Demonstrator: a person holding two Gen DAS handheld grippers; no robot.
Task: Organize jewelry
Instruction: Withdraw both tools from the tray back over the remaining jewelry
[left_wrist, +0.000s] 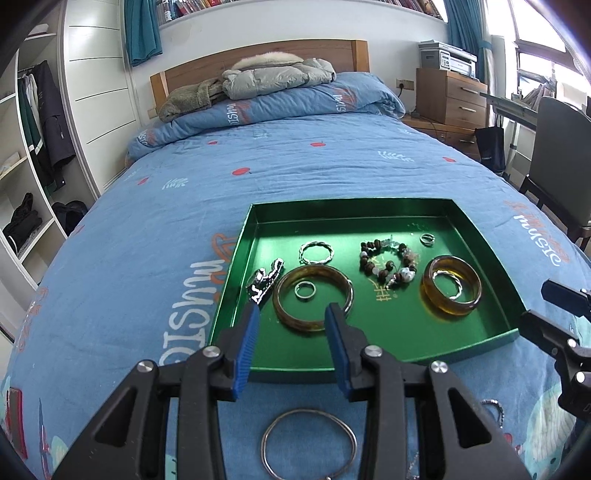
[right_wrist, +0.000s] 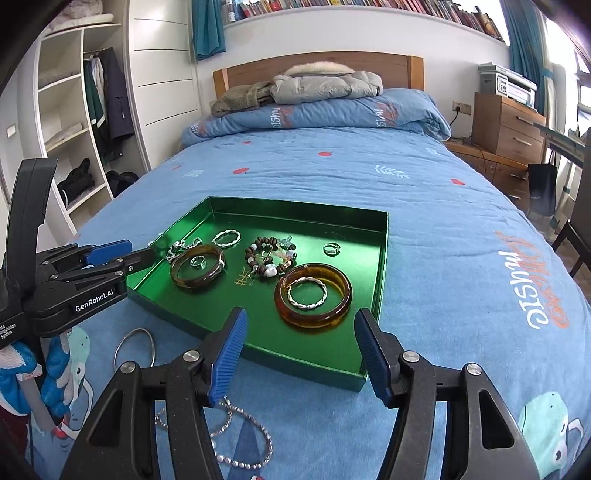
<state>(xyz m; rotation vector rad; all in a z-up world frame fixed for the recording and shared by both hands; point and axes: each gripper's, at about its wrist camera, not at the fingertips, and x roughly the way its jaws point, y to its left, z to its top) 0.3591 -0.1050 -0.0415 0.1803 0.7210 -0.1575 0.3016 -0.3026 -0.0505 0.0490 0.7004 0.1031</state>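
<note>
- You are working over the blue printed bed cover (right_wrist: 424, 206), which is carrying the shallow green metallic tray (right_wrist: 382, 258) already holding most of the jewelry.
- Inside that tray the wide amber bangle (right_wrist: 314, 317) and the thinner brown bangle (left_wrist: 284, 317) are lying flat, each ringing a smaller silver piece.
- Two pieces are waiting outside the tray, on the bed just short of its near edge: the thin plain silver hoop bangle (left_wrist: 308, 443) and the silver beaded chain (right_wrist: 243, 435).
- The hoop is lying directly below your left gripper (left_wrist: 293, 325), so that hand looks nearer to it.
- The chain is lying loose beneath your right gripper (right_wrist: 299, 350), trailing to its left.
- Both grippers are standing spread and are pinching nothing.
</note>
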